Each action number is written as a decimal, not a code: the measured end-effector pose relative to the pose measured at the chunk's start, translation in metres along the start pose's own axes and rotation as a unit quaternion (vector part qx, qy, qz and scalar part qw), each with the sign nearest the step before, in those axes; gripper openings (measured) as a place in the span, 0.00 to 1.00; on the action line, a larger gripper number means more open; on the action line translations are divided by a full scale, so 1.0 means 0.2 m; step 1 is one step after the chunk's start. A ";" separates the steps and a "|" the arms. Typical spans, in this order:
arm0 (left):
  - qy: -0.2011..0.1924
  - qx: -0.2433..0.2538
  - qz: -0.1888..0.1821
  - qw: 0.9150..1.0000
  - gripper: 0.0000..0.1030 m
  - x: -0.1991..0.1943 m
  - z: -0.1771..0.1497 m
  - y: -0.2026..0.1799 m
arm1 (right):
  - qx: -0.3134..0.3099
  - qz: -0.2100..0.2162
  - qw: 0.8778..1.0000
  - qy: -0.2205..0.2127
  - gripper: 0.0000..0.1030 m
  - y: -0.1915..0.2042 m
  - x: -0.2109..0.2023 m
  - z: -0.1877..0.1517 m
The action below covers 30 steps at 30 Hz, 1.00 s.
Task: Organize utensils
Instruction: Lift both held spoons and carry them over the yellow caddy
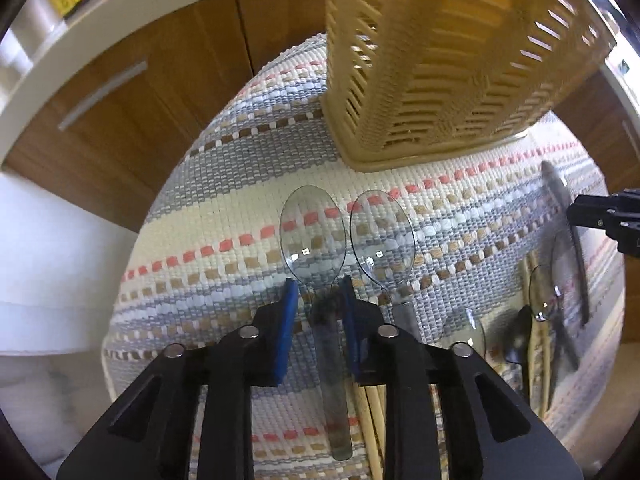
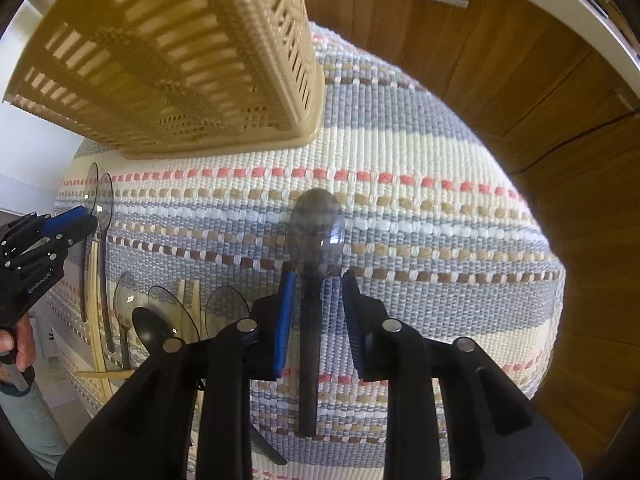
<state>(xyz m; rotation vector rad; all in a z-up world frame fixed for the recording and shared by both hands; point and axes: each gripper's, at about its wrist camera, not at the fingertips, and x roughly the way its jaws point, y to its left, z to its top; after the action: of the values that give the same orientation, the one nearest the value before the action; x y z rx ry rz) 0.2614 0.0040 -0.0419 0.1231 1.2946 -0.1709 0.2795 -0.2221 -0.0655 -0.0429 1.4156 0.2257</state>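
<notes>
Clear spoon [image 1: 316, 248] lies between left gripper [image 1: 318, 292] pads, unpinched.

Striped woven mat [image 1: 240, 208], wooden cabinet doors [image 1: 132, 92], white countertop edge [image 1: 168, 4]

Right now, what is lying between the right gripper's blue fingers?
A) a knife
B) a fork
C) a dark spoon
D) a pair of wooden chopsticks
C: in the right wrist view, a dark spoon lies on the striped woven mat with its handle running between the blue fingers of the right gripper, bowl pointing toward the basket.
</notes>
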 end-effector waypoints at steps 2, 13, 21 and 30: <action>-0.001 0.003 0.006 1.000 0.16 0.00 0.00 -0.01 | -0.008 -0.008 1.000 0.007 0.22 0.02 0.02 0.00; -0.064 -0.028 -0.044 0.997 0.10 -0.13 -0.08 0.09 | -0.050 -0.028 0.998 -0.026 0.09 0.16 -0.10 -0.07; -0.202 -0.038 -0.104 0.973 0.10 -0.58 -0.18 0.20 | -0.079 0.065 0.981 -0.164 0.09 0.17 -0.57 -0.22; -0.334 -0.030 -0.109 0.936 0.10 -0.96 -0.05 0.02 | -0.092 0.065 0.930 -0.349 0.09 0.20 -1.05 -0.17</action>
<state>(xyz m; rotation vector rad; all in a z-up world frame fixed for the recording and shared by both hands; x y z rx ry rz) 0.2025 0.0208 0.1393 -0.1274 0.6283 -0.3306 0.2100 -0.2152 0.1402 -0.0183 0.6825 0.4353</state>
